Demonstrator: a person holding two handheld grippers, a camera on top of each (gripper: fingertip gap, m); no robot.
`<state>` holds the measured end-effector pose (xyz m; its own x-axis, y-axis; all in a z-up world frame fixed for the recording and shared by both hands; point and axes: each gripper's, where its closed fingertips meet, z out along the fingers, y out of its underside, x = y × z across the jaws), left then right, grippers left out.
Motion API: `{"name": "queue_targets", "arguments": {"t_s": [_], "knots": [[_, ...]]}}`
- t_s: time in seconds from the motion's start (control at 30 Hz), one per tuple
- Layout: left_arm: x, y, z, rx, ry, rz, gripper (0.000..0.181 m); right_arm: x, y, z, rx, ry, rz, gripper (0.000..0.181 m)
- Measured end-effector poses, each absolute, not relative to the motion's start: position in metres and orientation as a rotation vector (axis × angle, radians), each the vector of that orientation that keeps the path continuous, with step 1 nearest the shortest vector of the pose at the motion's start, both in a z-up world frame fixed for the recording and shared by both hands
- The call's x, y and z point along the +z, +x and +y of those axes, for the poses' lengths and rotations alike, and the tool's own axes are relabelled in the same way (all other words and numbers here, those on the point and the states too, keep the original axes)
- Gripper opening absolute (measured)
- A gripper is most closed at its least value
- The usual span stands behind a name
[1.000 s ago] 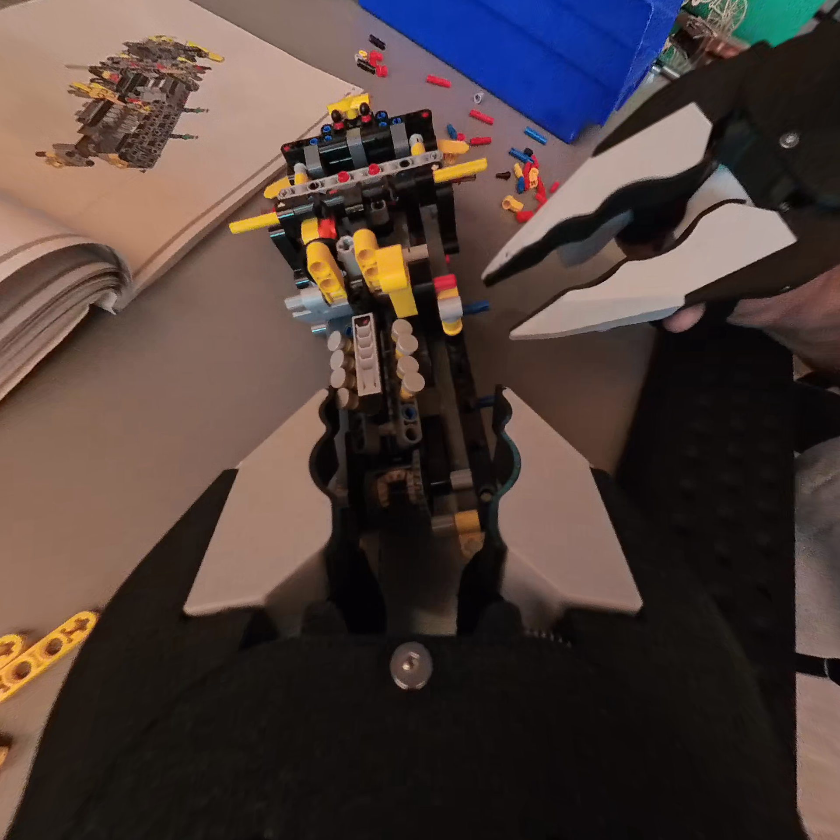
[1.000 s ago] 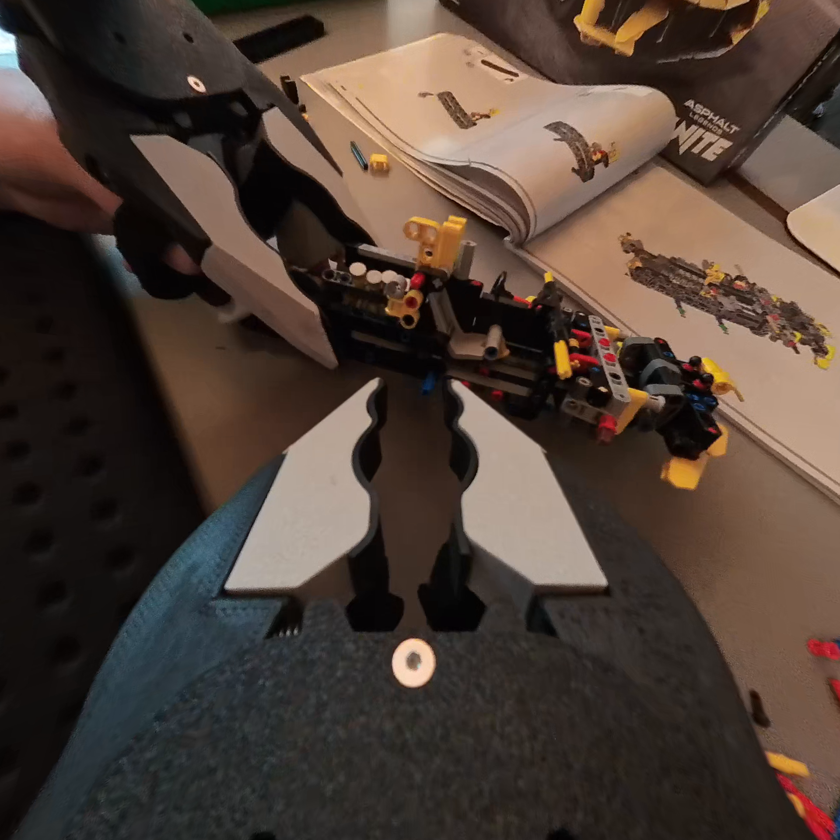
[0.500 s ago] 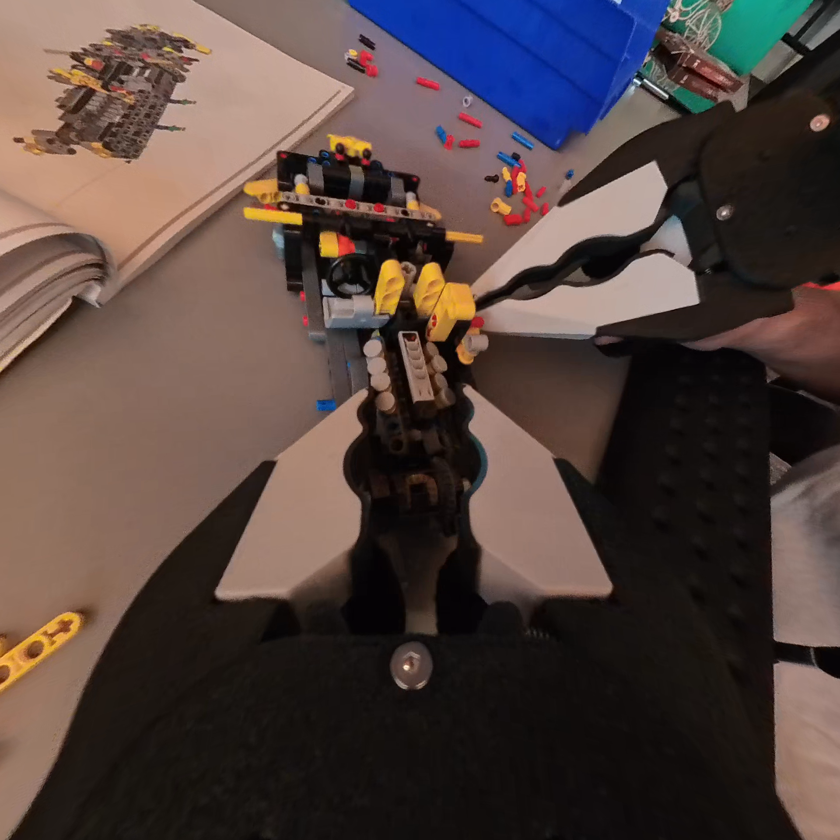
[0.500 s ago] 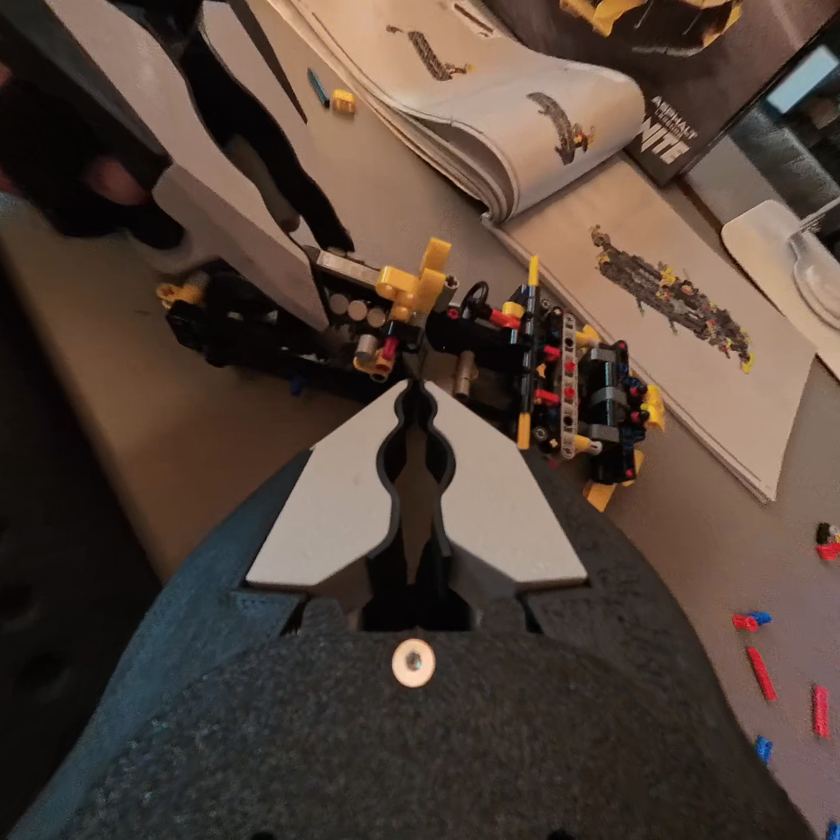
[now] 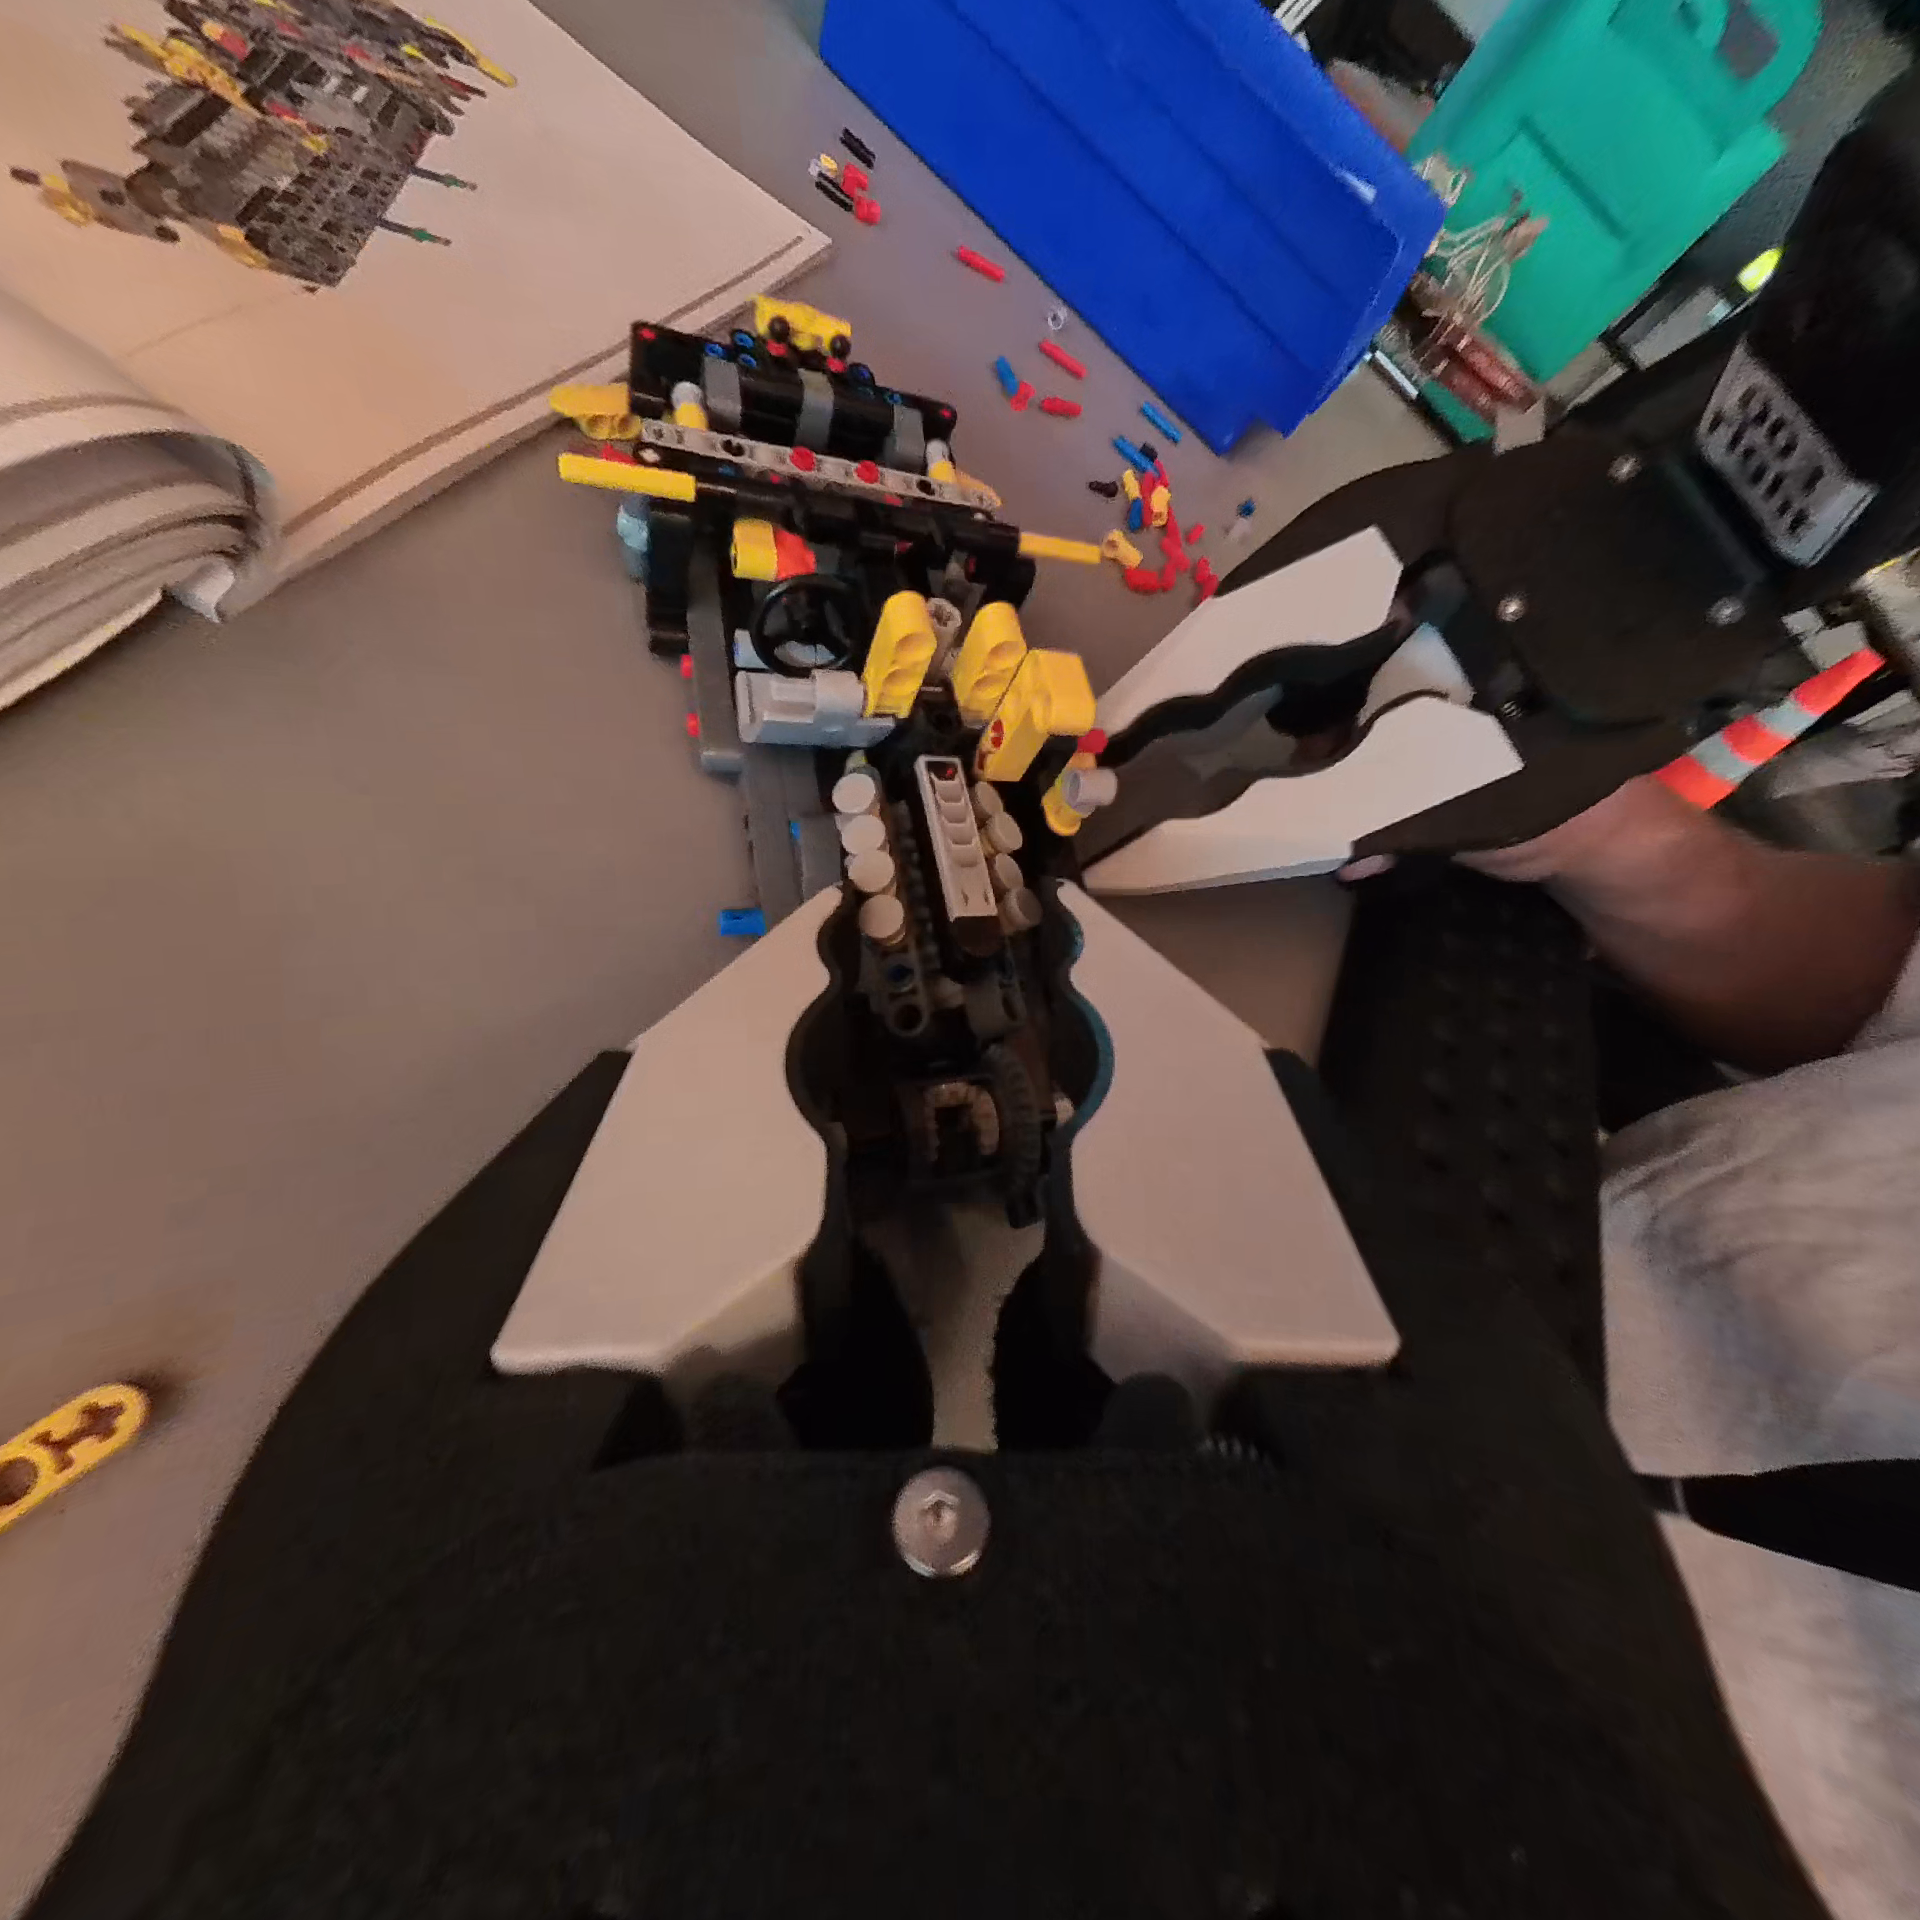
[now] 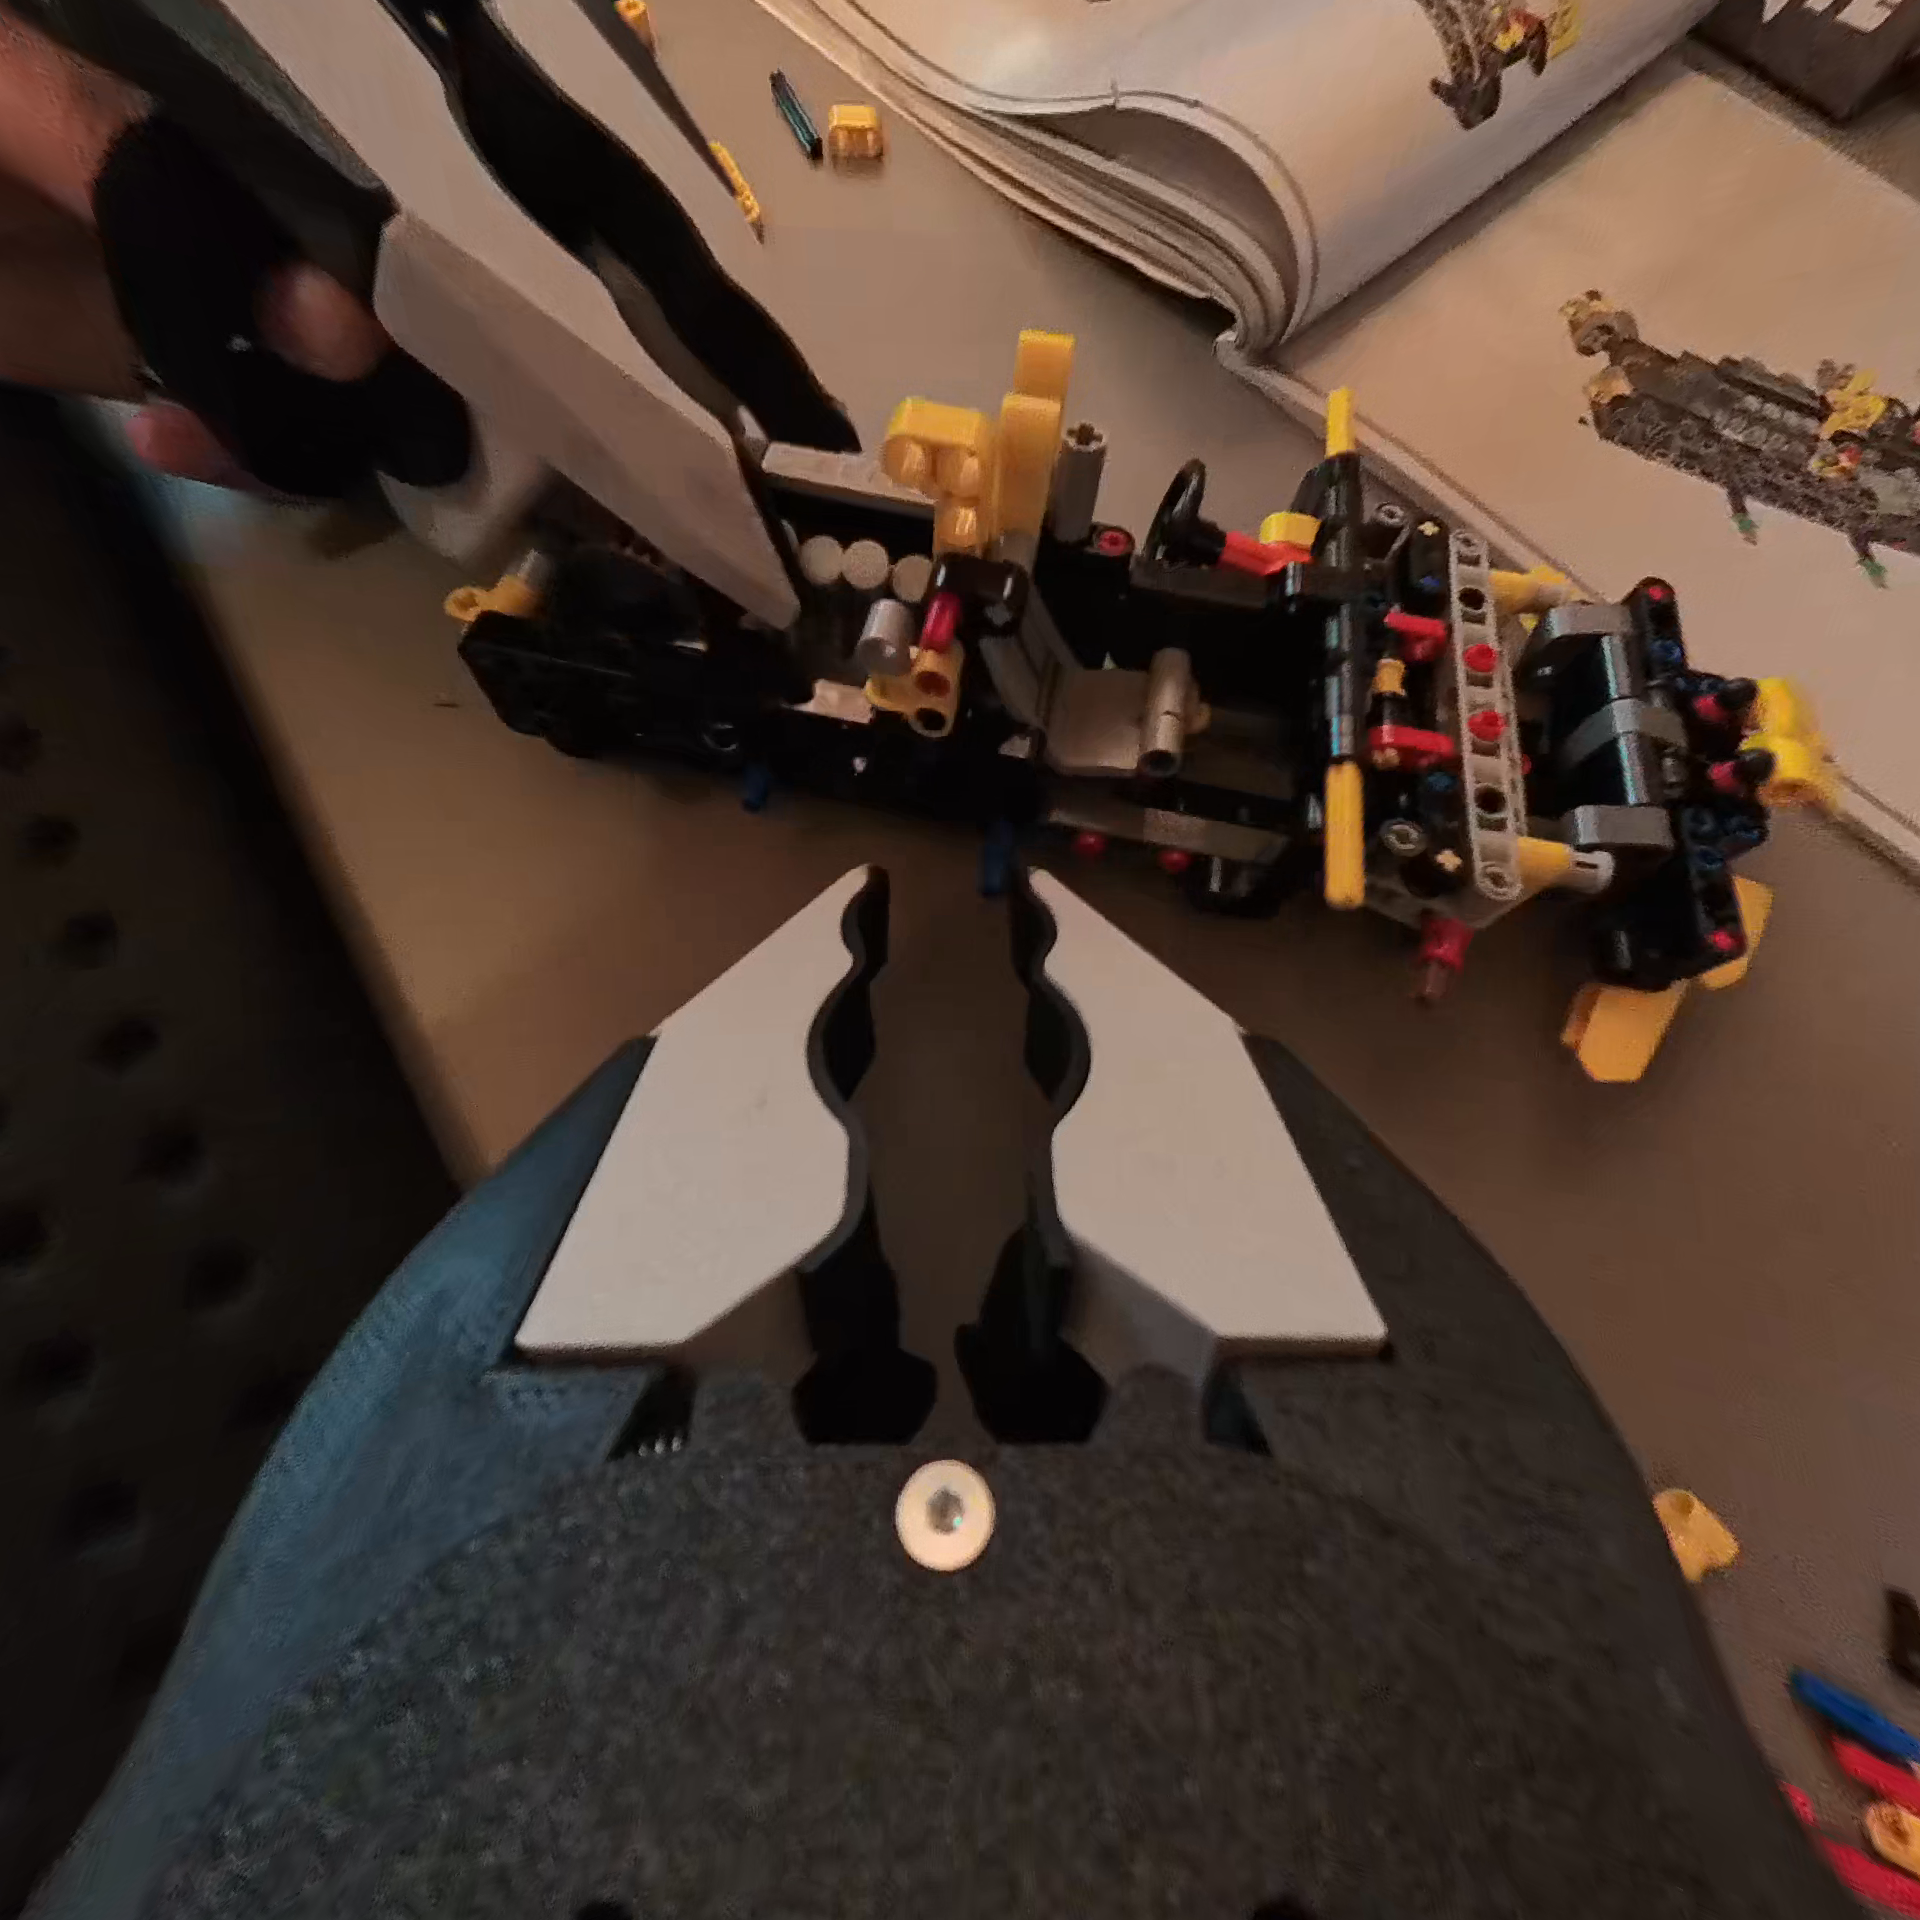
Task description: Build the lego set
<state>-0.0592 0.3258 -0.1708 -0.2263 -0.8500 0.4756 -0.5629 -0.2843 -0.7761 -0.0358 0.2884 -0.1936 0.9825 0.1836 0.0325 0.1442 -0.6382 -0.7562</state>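
Your left gripper [image 5: 940, 914] is clamped on the rear end of the lego chassis [image 6: 1143, 686], which lies on the table [image 5: 312, 831]; its long axis runs straight away from those fingers, toward the instruction booklet [image 5: 436, 312]; further right, your right gripper [image 6: 951, 883] sits just beside the chassis's flank, square to that axis, jaws narrowly parted and holding nothing; it looks like the nearer one to the yellow connector [image 6: 925, 681].
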Motion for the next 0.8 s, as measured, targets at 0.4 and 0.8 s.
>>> {"name": "queue_targets", "arguments": {"t_s": [0.4,0.8], "knots": [[-0.142,-0.069,0.341,-1.392,-1.533,1.572,0.039,-0.174,-0.024,0.299,-0.075,-2.245,-0.144,0.004],[-0.155,-0.081,0.306,-1.313,-1.653,1.750,0.013,-0.163,-0.037,0.302,-0.174,-2.221,-0.221,0.004]]}}
